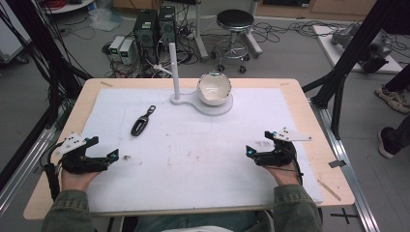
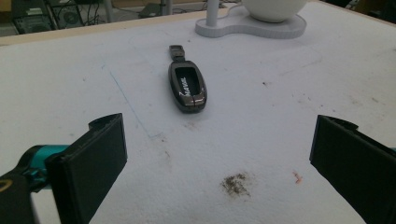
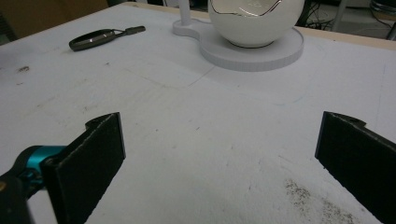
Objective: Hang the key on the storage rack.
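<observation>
White matting (image 1: 203,159), scuffed and marked with brown smudges and a faint blue pen line, covers most of the pale wooden table (image 1: 316,145) at which I sit; bare wood shows as a border on all sides. I hold my left gripper (image 1: 104,151) low over the near left part of the mat, its jaws spread wide with nothing between them but the mat and a dark crumbly stain (image 2: 236,183). My right gripper (image 1: 258,142) rests over the near right part, well apart from the left, jaws just as wide and empty.

Ahead of my left gripper lies the dark glossy oblong key fob with a small metal tab at its far end (image 2: 187,87), flat on the mat, apart from both grippers and tilted toward the middle of the far edge. Beyond it, near the far edge, stands a white flat stand with an upright white post (image 1: 175,67), and on its round pad sits a white egg-shaped shell bowl with a jagged shiny rim (image 3: 254,21).

Past the table the grey floor holds dark computer towers (image 1: 154,26), tangled cables, and a round black stool on castors (image 1: 234,21). Black frame struts rise on both sides, and another person's shoes (image 1: 394,99) show at the right.
</observation>
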A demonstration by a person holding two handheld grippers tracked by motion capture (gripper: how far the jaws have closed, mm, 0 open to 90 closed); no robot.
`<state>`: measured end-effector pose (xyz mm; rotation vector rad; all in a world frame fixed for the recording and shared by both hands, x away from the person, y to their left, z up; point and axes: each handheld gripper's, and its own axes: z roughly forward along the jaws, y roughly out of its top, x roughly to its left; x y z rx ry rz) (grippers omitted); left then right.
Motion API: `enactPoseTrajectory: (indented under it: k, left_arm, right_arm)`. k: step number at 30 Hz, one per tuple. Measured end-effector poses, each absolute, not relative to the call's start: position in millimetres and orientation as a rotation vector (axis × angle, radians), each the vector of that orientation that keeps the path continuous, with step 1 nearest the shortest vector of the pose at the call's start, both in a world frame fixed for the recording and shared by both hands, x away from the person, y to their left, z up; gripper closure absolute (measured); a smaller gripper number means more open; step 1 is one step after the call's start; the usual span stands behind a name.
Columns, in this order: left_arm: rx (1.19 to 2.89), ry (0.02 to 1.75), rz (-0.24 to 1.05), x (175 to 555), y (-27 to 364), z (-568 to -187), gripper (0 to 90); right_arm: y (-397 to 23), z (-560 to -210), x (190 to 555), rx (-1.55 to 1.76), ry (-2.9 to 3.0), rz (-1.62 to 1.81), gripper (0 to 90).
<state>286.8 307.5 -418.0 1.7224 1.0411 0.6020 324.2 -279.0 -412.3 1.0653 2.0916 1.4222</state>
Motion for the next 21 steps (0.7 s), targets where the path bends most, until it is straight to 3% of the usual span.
enactPoseTrajectory:
  k: [21]
  left_arm:
    - [1.724, 1.04, 0.602, 286.8, 308.1, -418.2, 4.4]
  right_arm:
    - [-279.0, -412.6, 324.4, 1.066, 2.096, 1.44, 0.5]
